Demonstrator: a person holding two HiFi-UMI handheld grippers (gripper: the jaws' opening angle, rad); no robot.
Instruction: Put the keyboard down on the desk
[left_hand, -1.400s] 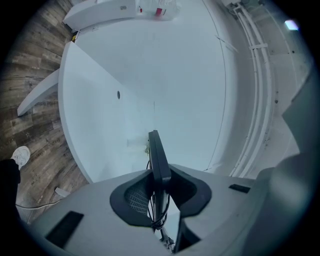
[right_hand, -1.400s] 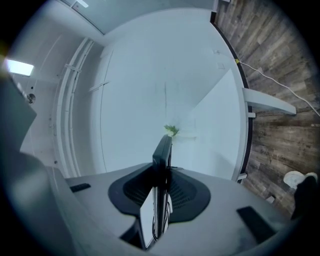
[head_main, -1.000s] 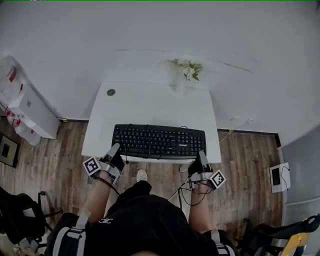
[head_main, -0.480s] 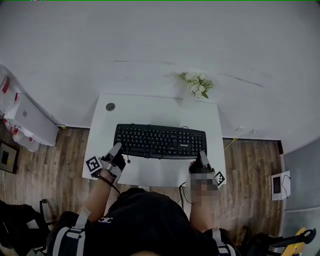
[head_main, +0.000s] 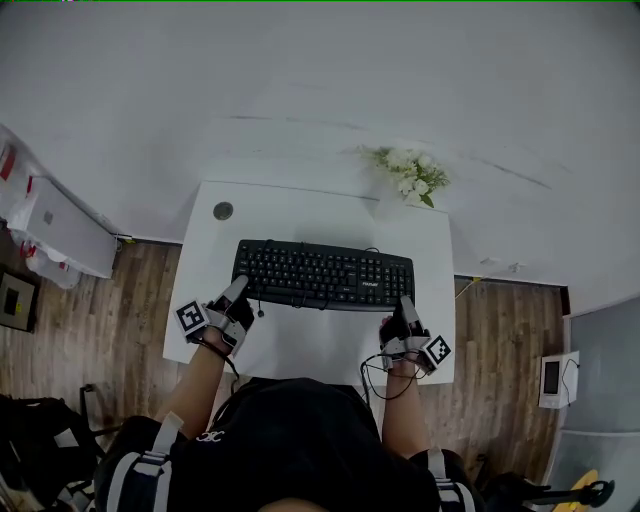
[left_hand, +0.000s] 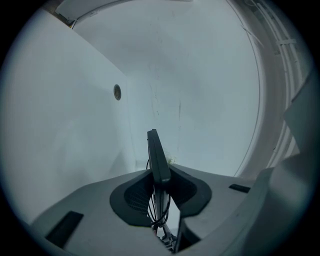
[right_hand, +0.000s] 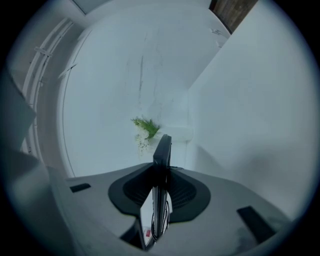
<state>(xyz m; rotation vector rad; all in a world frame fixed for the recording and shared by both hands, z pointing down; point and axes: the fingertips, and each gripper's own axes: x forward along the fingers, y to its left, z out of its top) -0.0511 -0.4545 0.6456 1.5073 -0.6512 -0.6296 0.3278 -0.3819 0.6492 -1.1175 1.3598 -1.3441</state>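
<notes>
Clearly, my left gripper (head_main: 237, 292) and right gripper (head_main: 405, 306) each had jaws clamped on a near corner of the black rectangular plastic keyboard (head_main: 323, 275). It lay over the middle of the white table (head_main: 300, 215), long axis nine to three, at twelve o'clock from both grippers equally.

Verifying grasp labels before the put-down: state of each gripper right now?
Left gripper: closed on the left end of the keyboard.
Right gripper: closed on the keyboard's right end.
</notes>
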